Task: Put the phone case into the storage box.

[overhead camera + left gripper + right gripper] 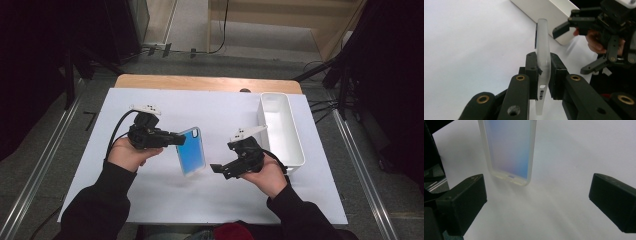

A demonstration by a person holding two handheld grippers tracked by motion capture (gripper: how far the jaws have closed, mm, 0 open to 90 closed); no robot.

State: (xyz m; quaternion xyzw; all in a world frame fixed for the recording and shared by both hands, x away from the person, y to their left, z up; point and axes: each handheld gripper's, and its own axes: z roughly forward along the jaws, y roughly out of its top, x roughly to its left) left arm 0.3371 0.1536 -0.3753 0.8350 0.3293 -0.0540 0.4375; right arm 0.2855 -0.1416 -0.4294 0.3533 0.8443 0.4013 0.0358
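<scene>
Nearest to the person, two grippers work above the one white sheet (150,200): the left gripper (172,138) is clamped on the edge of one phone case (191,150) and holds it lifted over the sheet, while the right gripper (220,169) waits just beside it with jaws wide apart. Farther away, one white bin (295,145) stands at the right side of the sheet, and behind it one wooden table (200,82) edge shows.

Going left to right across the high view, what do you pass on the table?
Left hand-held gripper → blue phone case → right hand-held gripper → white bin.
</scene>
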